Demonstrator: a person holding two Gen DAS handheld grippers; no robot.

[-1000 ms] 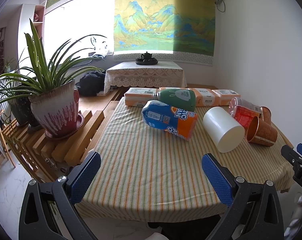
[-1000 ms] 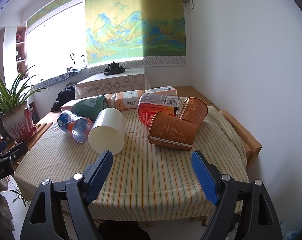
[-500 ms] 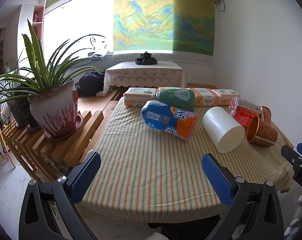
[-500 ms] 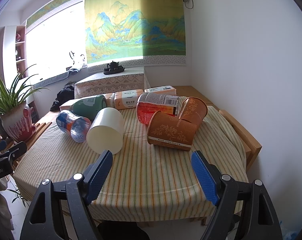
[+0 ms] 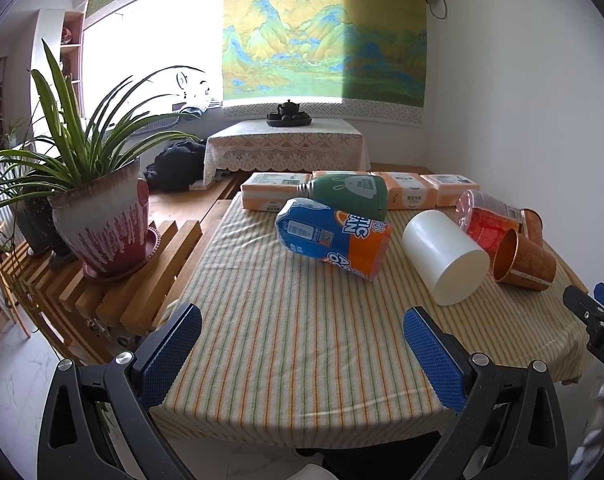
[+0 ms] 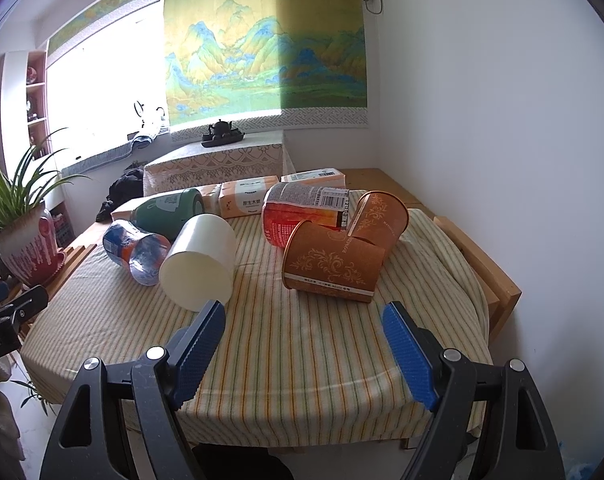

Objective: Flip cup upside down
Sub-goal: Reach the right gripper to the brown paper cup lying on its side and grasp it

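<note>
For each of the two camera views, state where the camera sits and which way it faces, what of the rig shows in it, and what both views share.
Left wrist: behind the open left gripper, off the table's near-left edge, facing the far wall; the right gripper shows at its right edge.
Right wrist: behind the open right gripper, nearer the brown cups; the left gripper shows at left.
Shared: the white cup, lying on its side.

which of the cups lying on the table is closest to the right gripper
The front brown paper cup, lying on its side just ahead of the right gripper. The second brown cup sits behind it; the white cup lies further left.
</note>
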